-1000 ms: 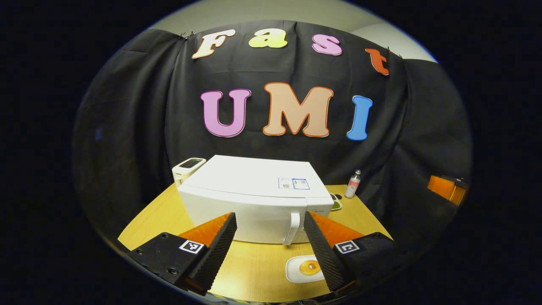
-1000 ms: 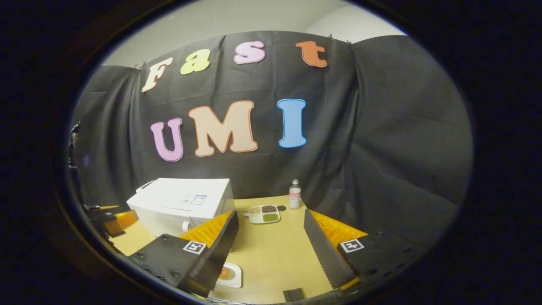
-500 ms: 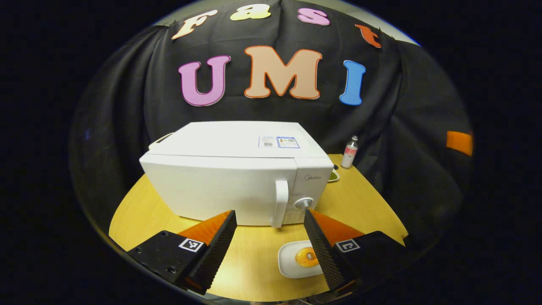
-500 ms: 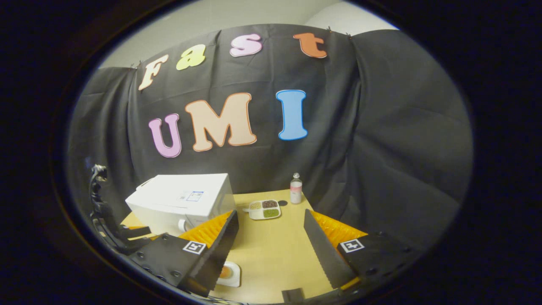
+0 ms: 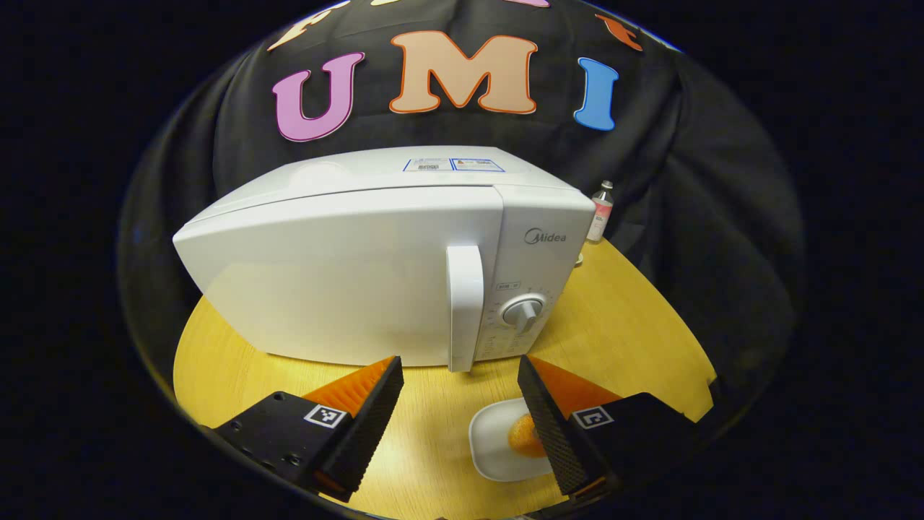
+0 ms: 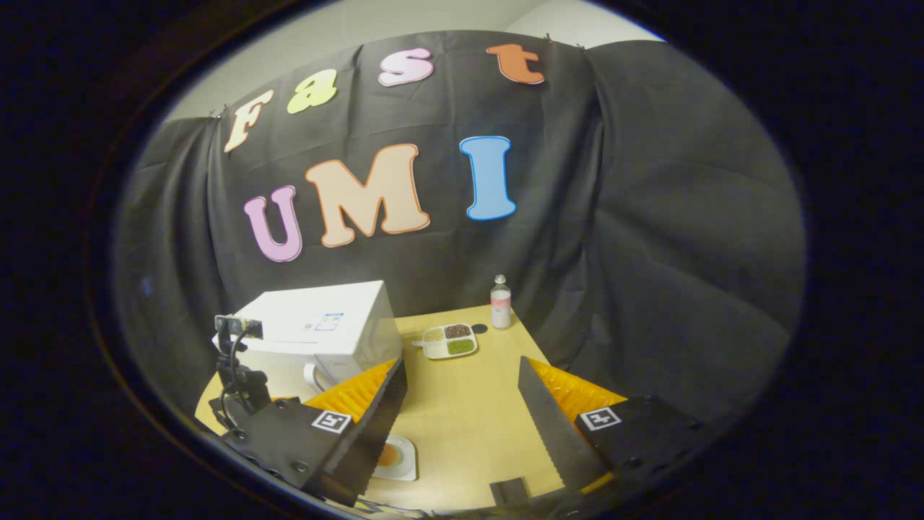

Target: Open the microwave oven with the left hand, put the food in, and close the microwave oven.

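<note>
The white microwave oven (image 5: 346,274) stands close ahead in the left gripper view, door shut, with its upright handle (image 5: 465,307) beside a round dial (image 5: 522,312). My left gripper (image 5: 462,404) is open, its fingers low in front of the handle and apart from it. A small white plate (image 5: 498,451) holding a round orange food piece (image 5: 521,435) lies on the table partly behind the right finger. In the right gripper view my right gripper (image 6: 462,419) is open and empty above the table, with the microwave oven (image 6: 317,336) to its left and the plate (image 6: 401,457) by its left finger.
The round wooden table (image 6: 469,404) carries a divided snack tray (image 6: 449,341) and a small bottle (image 6: 500,302) near the back. The other hand-held gripper (image 6: 242,375) rises at the left edge of the right gripper view, in front of the microwave. Black cloth walls surround the table.
My left gripper has moved forward and down toward the microwave, whose door and handle now loom large. In the right gripper view the other gripper has risen into sight at the left.
</note>
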The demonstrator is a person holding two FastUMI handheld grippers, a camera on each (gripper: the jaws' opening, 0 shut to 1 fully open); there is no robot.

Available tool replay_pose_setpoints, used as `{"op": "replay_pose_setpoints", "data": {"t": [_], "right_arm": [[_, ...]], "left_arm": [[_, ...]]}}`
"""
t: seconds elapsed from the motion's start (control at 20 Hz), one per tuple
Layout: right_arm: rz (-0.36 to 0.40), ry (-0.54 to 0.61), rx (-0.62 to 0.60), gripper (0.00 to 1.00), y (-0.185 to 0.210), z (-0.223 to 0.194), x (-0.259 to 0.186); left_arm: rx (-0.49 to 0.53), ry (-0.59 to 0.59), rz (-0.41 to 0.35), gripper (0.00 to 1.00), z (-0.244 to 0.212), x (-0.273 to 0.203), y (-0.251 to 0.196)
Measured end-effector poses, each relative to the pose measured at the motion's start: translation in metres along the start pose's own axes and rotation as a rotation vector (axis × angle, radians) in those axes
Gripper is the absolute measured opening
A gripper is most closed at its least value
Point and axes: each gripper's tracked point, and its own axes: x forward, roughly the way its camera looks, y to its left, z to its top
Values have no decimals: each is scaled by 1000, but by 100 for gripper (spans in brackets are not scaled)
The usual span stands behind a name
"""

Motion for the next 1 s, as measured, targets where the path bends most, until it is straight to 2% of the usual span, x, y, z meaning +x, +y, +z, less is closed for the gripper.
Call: {"op": "replay_pose_setpoints", "data": {"t": [0.1,0.25,0.45,0.65,0.75,0.8,0.95,1.0], "right_arm": [[-5,3,15,98,0,-2,-3],[-18,7,37,99,-1,-6,-9],[-44,9,49,94,-9,-11,-16],[-67,34,67,94,-17,-23,-21],[-66,41,76,92,-15,-26,-22],[-65,41,77,92,-13,-27,-23],[-57,45,67,92,-6,-31,-28],[-52,46,66,97,-4,-32,-29]], "left_arm": [[25,16,15,98,-4,15,4],[34,35,2,96,-7,33,0],[50,62,-7,86,-9,48,-3],[92,57,3,69,-3,54,-1],[103,72,10,51,-5,54,1],[100,73,3,38,-4,56,0],[106,91,-3,28,-5,56,-2],[102,96,-4,26,-5,55,-1]]}}
